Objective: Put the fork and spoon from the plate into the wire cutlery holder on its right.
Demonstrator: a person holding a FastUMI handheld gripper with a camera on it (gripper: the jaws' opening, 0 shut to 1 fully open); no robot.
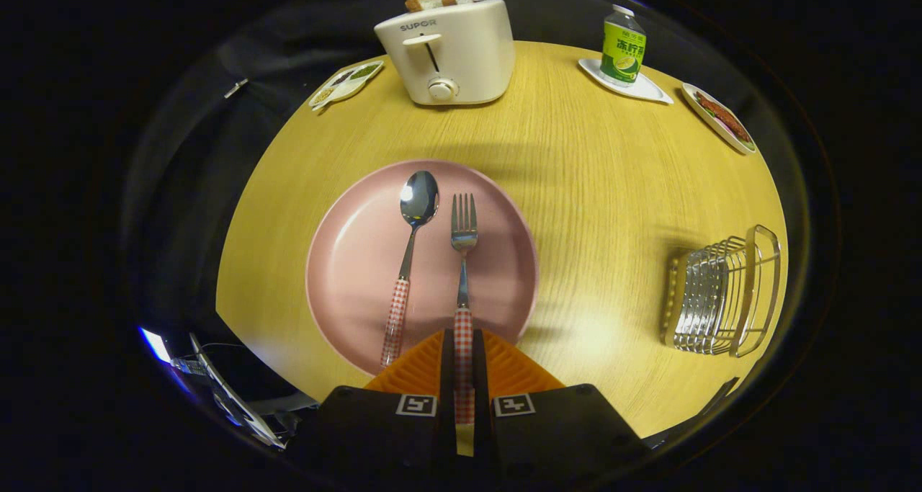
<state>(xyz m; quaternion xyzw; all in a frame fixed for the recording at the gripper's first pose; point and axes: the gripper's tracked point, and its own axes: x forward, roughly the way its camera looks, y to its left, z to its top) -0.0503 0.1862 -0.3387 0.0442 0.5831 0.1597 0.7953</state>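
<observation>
A pink plate (353, 261) lies on the wooden table just ahead of my fingers. On it rest a spoon (412, 240) and, to its right, a fork (463, 261), both with red-and-white checked handles and their heads pointing away from me. My gripper (463, 344) is shut on the fork's handle, which runs back between both fingers. The fork still lies flat on the plate. The wire cutlery holder (724, 294) stands on the table well to the right of the plate, apart from it.
A white toaster (450, 52) with bread slices stands beyond the plate. A green bottle (622, 45) sits on a small white dish at the far right, next to a plate of food (724, 117). Another small dish (346, 83) lies left of the toaster.
</observation>
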